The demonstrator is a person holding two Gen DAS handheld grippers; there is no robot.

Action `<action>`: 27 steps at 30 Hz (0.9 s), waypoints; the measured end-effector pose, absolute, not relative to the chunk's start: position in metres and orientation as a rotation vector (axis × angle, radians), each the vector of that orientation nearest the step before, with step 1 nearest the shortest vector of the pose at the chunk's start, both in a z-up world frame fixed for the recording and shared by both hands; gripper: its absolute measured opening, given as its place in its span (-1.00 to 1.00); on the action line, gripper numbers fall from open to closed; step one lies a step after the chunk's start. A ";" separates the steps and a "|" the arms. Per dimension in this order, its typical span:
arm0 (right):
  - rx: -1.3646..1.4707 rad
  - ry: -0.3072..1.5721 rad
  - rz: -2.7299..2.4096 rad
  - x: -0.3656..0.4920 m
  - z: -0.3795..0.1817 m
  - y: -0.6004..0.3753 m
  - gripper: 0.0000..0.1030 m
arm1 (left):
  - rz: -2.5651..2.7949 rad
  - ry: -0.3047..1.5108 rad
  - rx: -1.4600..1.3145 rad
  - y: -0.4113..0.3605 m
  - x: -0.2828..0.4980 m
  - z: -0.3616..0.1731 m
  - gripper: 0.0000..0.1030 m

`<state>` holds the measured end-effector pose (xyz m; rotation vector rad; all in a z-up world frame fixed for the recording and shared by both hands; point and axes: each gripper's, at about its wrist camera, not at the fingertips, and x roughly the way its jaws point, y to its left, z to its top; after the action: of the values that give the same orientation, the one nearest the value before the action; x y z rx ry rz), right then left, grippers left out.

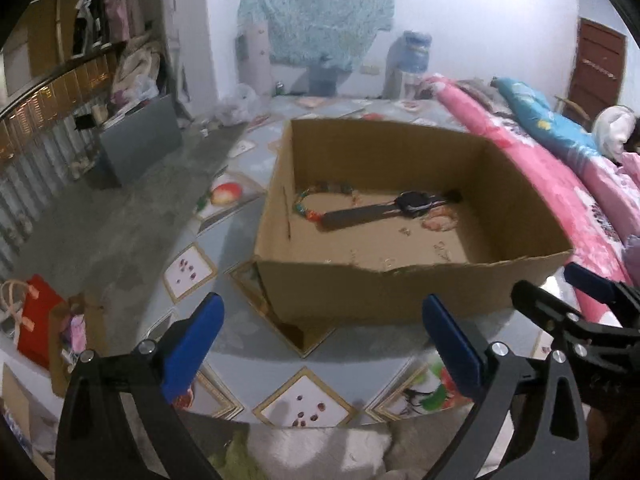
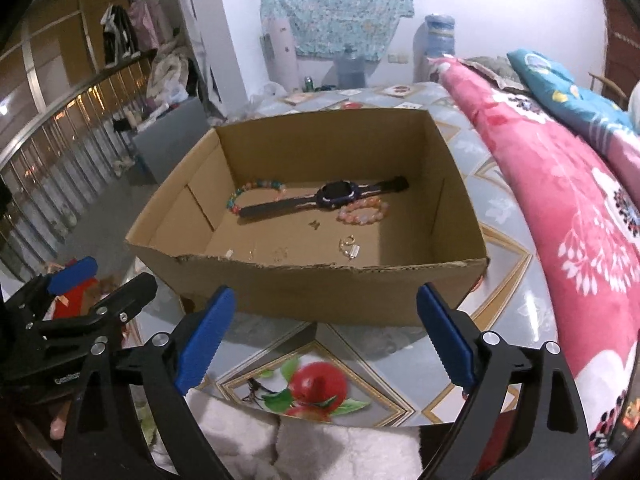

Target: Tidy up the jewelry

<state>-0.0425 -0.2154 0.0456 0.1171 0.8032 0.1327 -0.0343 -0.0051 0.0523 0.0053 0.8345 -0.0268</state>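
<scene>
Jewelry is lying inside the open cardboard box (image 2: 312, 280): a dark watch (image 2: 336, 196), a multicoloured bead bracelet (image 2: 240, 196), a pink bead bracelet (image 2: 362, 213) and small earrings (image 2: 349, 247). Both the left tool (image 1: 322, 344) and right tool (image 2: 326, 336) are hanging spread and empty just before the box.

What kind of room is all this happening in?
Most likely a bedroom in someone's home. Pink floral bedding is heaped along one side, clothes hang by a wardrobe, and the cardboard box of jewelry sits on a patterned mat.
</scene>
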 end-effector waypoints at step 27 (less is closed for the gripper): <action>0.094 0.865 0.096 -0.041 0.038 -0.207 0.72 | -0.004 0.910 -0.008 -0.005 -0.027 0.039 0.89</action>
<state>-0.0408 -0.2070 0.0378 0.0937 0.8649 0.0962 -0.0270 -0.0054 0.0391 -0.0080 0.9101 -0.0038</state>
